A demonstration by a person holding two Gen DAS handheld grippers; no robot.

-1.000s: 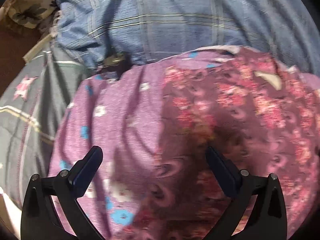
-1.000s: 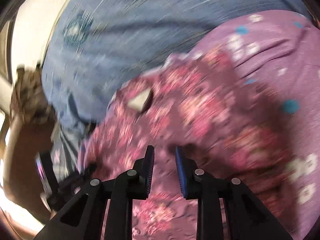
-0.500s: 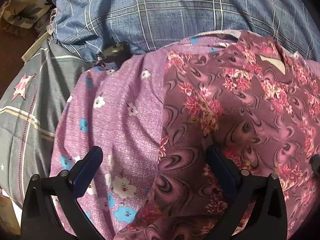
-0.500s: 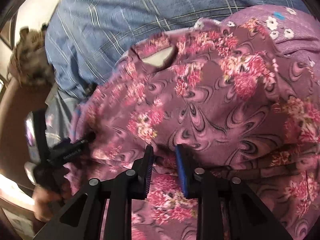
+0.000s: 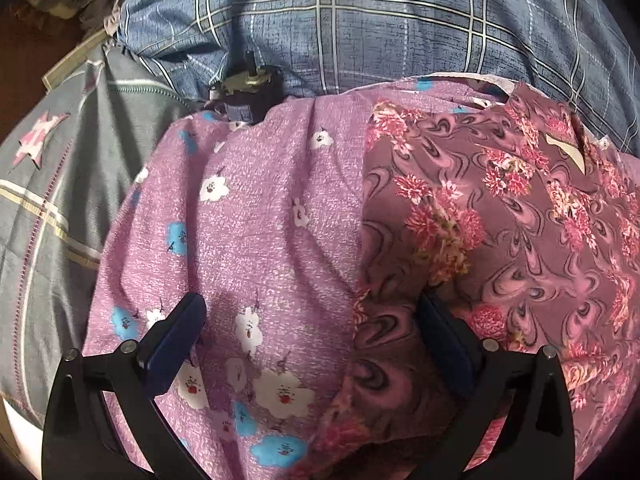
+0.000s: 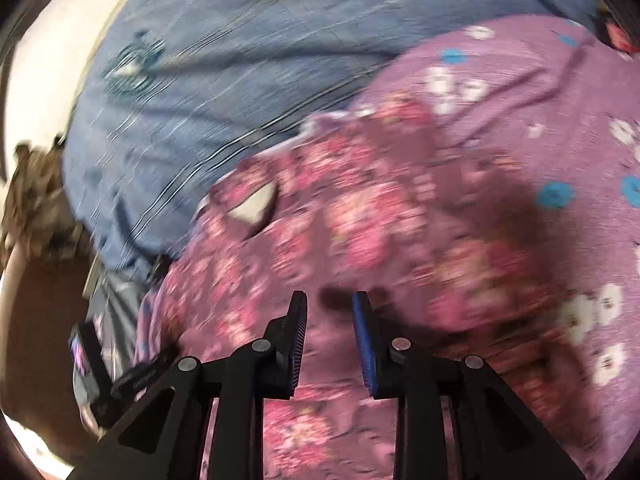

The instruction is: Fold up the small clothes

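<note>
**foldnoob:** So where's everything at here? Trying to work out the fold.

**laundry_dan:** The dark floral garment (image 5: 500, 208) lies spread on top of a lighter purple flowered cloth (image 5: 256, 216), both on a bed with a blue plaid cover (image 5: 380, 20). Its neck opening with the pale label (image 5: 568, 152) sits at the far right in the left wrist view. The garment's left edge runs down the middle of that view, right between the fingers.

**foldnoob:** And the grippers?

**laundry_dan:** Left gripper (image 5: 312, 328) has its fingers spread wide, holding nothing, hovering over that edge. Right gripper (image 6: 329, 304) has fingers nearly together with a narrow gap. Its view is blurred, so I can't tell if any cloth is pinched in there.

**foldnoob:** What would you do for this step?

**laundry_dan:** My guess is it's the first fold, nothing looks folded yet. I'd bring the left fingers down on the garment's edge only, and grab just the top layer. The 2 purples sit flush, so it'd be easy to snag the flowered cloth underneath too. Pinch close to the edge, lift a little, check that only 1 layer comes up, then carry it across toward the label side. Keep both grips level so the crease lands straight.

**foldnoob:** Anything to dodge?

**laundry_dan:** There's a small dark gadget (image 5: 248, 92) at the far edge of the cloth. Stay away from it.
</note>
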